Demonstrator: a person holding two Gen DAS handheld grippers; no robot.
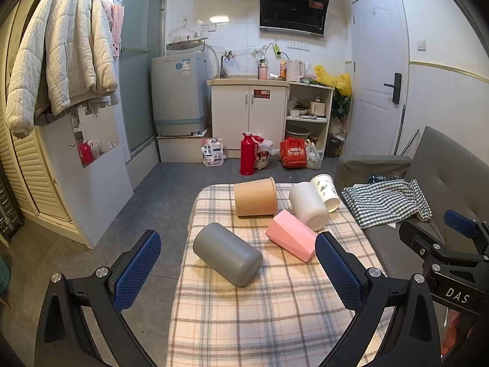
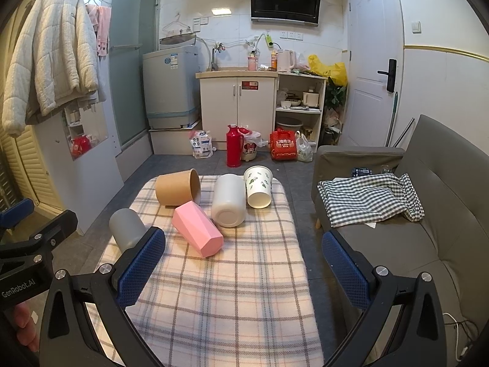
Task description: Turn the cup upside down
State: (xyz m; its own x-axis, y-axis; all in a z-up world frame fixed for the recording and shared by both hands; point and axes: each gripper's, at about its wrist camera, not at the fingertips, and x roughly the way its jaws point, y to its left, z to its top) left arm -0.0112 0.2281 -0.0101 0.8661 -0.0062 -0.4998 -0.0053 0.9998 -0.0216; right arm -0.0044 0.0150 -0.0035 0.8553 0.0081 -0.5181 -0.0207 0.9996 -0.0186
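Observation:
Several cups lie on their sides on a plaid-covered table (image 1: 275, 321) (image 2: 232, 305): a grey cup (image 1: 227, 254) (image 2: 126, 229), a pink faceted cup (image 1: 292, 239) (image 2: 197, 233), a brown paper cup (image 1: 256, 196) (image 2: 178, 187), a white cup (image 1: 308, 205) (image 2: 228, 200) and a printed paper cup (image 1: 326, 192) (image 2: 259, 186). My left gripper (image 1: 238, 272) is open and empty, just short of the grey cup. My right gripper (image 2: 244, 272) is open and empty, nearer than the pink cup.
A grey sofa (image 2: 443, 208) with a checked cloth (image 2: 369, 198) stands right of the table. Beyond the table are a red thermos (image 1: 247, 153), bags, a cabinet (image 1: 249, 116) and a washing machine (image 1: 178, 91). A white wardrobe (image 1: 88, 168) stands at the left.

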